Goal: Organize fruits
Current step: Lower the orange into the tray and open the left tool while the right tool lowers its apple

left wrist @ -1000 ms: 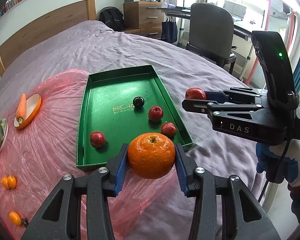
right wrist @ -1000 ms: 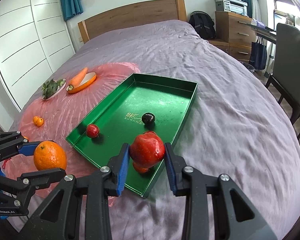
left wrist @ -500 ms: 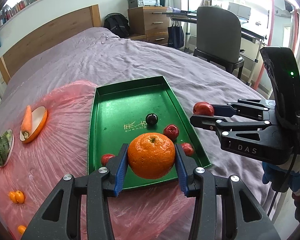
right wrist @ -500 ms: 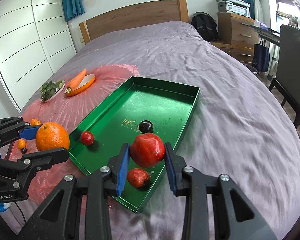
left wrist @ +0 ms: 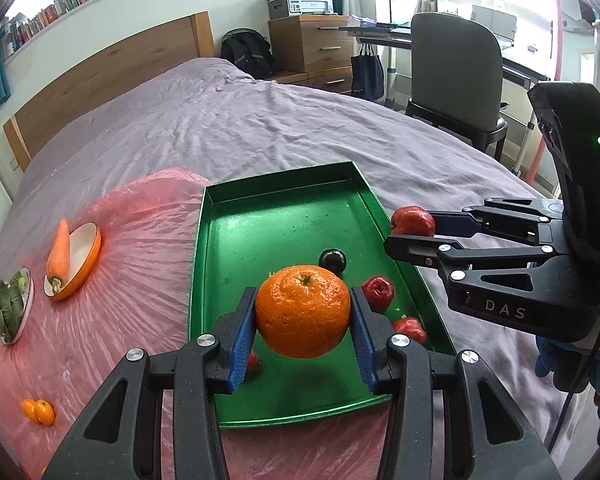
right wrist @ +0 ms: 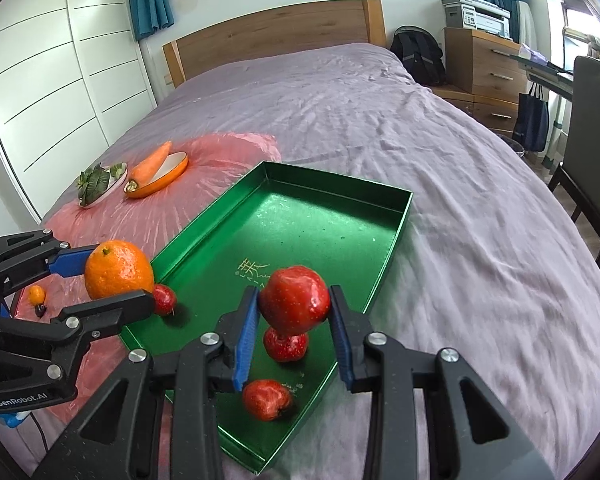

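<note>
My left gripper (left wrist: pixel 303 316) is shut on a large orange (left wrist: pixel 302 311) and holds it above the near end of the green tray (left wrist: pixel 284 224). My right gripper (right wrist: pixel 294 308) is shut on a red apple (right wrist: pixel 294 304) above the tray's near right part (right wrist: pixel 339 232). It also shows in the left wrist view (left wrist: pixel 413 230) with the apple (left wrist: pixel 411 220) at the tray's right rim. In the tray lie a dark plum (left wrist: pixel 332 260) and three small red fruits (left wrist: pixel 377 292) (left wrist: pixel 409 328) (right wrist: pixel 164 299).
A pink plastic sheet (left wrist: pixel 112 280) covers the bed left of the tray. On it are a carrot (left wrist: pixel 58 252) on an orange dish, a plate of greens (left wrist: pixel 10 306) and small kumquats (left wrist: pixel 39 410). A chair (left wrist: pixel 455 64) and desk stand at the right.
Both grippers have moved forward over the tray with their fruits. The orange now hangs over the tray's near end, and the apple has come over the tray's right side.
</note>
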The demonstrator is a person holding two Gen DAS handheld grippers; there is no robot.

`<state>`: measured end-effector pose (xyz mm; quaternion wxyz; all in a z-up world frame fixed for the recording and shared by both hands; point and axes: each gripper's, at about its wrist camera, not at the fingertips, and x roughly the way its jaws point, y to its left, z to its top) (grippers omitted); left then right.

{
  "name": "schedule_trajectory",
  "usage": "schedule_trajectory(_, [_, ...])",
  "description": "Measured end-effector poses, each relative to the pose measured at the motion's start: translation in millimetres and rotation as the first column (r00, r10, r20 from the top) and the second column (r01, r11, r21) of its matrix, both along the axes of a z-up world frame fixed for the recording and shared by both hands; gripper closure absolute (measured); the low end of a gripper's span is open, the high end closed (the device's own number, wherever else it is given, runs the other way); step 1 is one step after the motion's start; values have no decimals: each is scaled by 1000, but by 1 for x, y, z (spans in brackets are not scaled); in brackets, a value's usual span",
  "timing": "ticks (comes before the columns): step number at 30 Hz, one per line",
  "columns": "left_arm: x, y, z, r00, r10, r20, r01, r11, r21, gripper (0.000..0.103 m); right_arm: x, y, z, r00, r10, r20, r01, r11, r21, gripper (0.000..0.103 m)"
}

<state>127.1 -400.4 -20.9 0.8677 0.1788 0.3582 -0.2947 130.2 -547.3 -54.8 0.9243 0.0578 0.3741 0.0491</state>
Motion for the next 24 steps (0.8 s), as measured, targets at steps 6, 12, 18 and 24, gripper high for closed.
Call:
schedule_trajectory(6, [34, -2, -7, 998, 54, 45, -54, 998, -13, 64, 27, 1, -5, 1000, 3, -8, -4, 1000, -29, 41])
schedule_trajectory(12, [76, -5, -27, 998, 53, 45, -52, 998, -22, 64, 57, -1, -23, 999, -21, -33, 17, 996, -92, 41])
schedule_trajectory(18, [90, -12, -44, 998, -11, 57, 11, 1000, -3, 64, 76, -7, -45, 997, -32, -75, 23, 993, -117, 41])
schedule_trajectory(24, [98, -14, -49, 994, -60, 96, 56, 997, 44, 64, 88, -8, -59, 995, -25, -94, 11, 991, -137, 41])
